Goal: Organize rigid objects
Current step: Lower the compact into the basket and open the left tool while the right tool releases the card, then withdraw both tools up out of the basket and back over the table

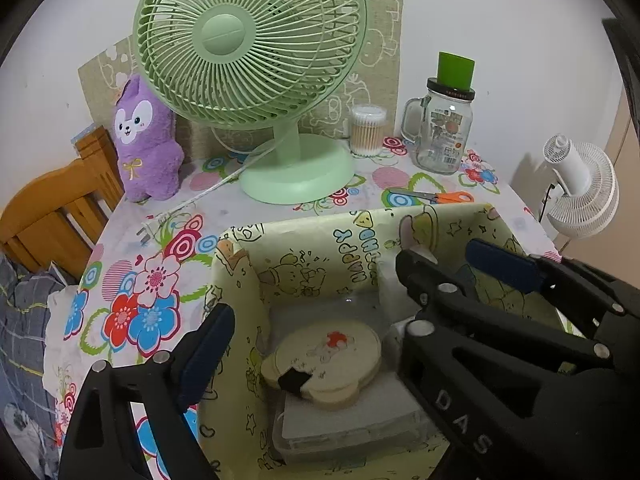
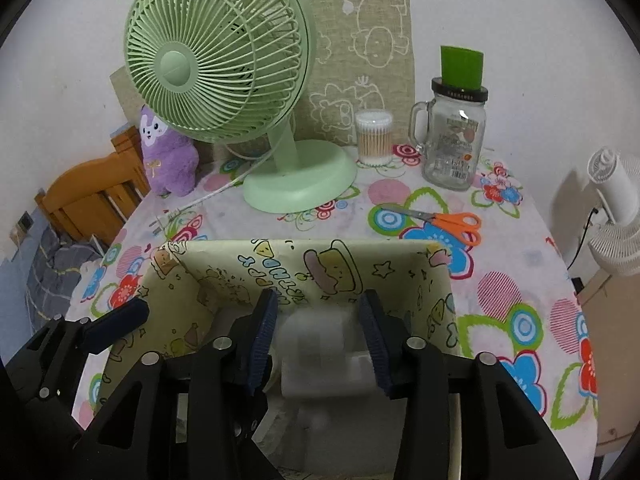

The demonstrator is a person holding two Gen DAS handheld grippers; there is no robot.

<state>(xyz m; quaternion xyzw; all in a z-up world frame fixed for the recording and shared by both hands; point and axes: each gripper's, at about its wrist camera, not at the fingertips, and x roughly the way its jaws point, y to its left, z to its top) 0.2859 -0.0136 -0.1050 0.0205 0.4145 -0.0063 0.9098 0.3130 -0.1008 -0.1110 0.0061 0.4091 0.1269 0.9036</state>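
Note:
A yellow cartoon-print box point(image 1: 320, 256) stands open on the flowered table; it also shows in the right wrist view point(image 2: 304, 268). Inside lie a beige bear-shaped case point(image 1: 328, 360) on a flat clear lidded container point(image 1: 352, 420). My left gripper point(image 1: 352, 292) is open, spanning the box's left wall and interior, empty. My right gripper point(image 2: 318, 340) is open above the box, around a white translucent box point(image 2: 320, 356) without visibly gripping it. The right gripper's black body point(image 1: 500, 340) reaches into the box in the left view.
Behind the box stand a green fan point(image 2: 224, 80), a cotton swab tub point(image 2: 374, 136), a glass jar with a green cup on top point(image 2: 454, 136), orange scissors point(image 2: 444, 220) and a purple plush point(image 1: 144, 144). A wooden chair point(image 1: 52, 216) is at left, a white fan point(image 2: 616, 216) at right.

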